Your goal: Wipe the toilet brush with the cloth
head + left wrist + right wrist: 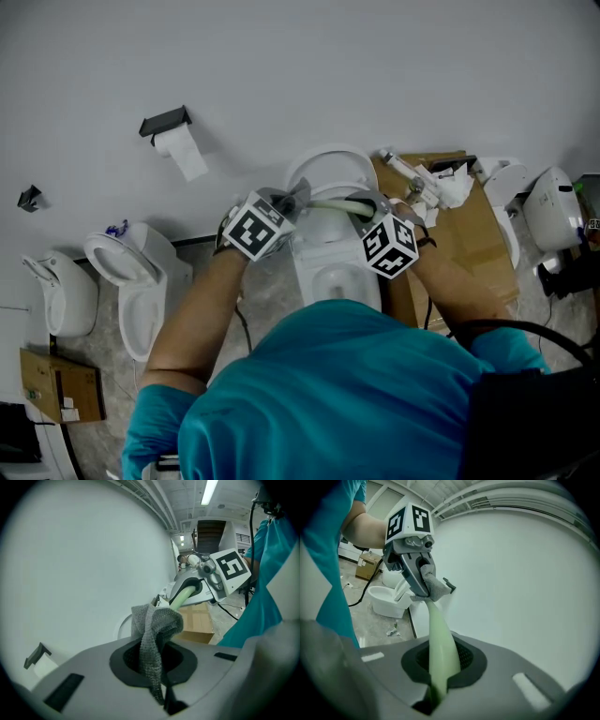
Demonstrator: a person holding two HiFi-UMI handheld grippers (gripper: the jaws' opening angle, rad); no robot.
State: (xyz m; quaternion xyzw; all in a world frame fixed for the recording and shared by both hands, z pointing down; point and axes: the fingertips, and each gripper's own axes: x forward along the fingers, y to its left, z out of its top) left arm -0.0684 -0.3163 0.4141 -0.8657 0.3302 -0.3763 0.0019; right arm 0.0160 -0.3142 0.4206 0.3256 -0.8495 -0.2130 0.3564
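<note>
The toilet brush's pale green handle runs level between my two grippers, above a white toilet. My right gripper is shut on one end of the handle, which rises from its jaws toward the left gripper. My left gripper is shut on a grey knitted cloth. The cloth is bunched against the far end of the handle. The brush head is hidden from every view.
A second toilet stands at the left, with a paper roll holder on the white wall above it. A cardboard box with white fittings lies to the right. A black cable runs by my right side.
</note>
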